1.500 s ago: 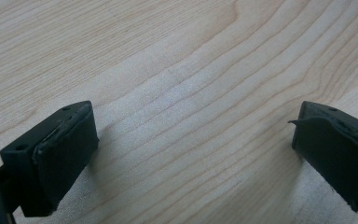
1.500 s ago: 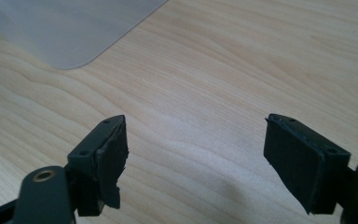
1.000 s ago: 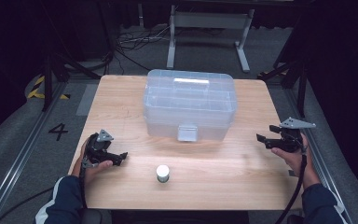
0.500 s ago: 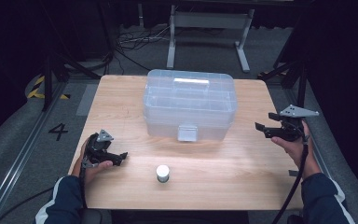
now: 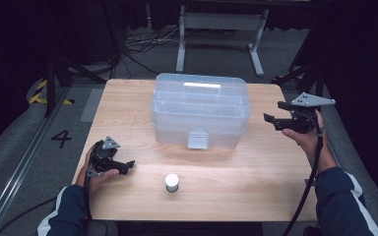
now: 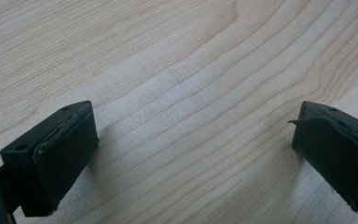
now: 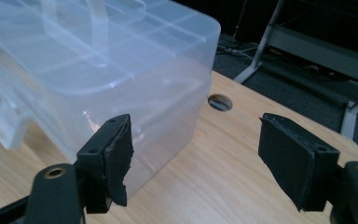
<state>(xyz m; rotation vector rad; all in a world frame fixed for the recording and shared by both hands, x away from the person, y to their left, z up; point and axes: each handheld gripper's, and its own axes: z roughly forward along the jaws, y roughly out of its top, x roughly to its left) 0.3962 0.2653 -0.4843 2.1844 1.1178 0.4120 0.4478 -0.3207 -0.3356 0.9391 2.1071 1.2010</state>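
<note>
The clear plastic storage box (image 5: 200, 109) sits at the centre of the wooden table (image 5: 256, 172), lid closed. At centre right, the right gripper (image 5: 271, 121) hovers just beside it, jaws spread wide and empty. At lower left, the left gripper (image 5: 126, 166) rests low with jaws parted, a small white cylinder (image 5: 172, 182) near it.

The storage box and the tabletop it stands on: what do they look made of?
The storage box looks like translucent, glossy plastic: the tabletop shows faintly through its walls in the right gripper view, with bright glints on them, and the lid, handle and front latch look moulded. The tabletop looks like pale wood with a smooth matt finish; long grain lines show in the left gripper view. Solid wood or veneer cannot be told.
</note>
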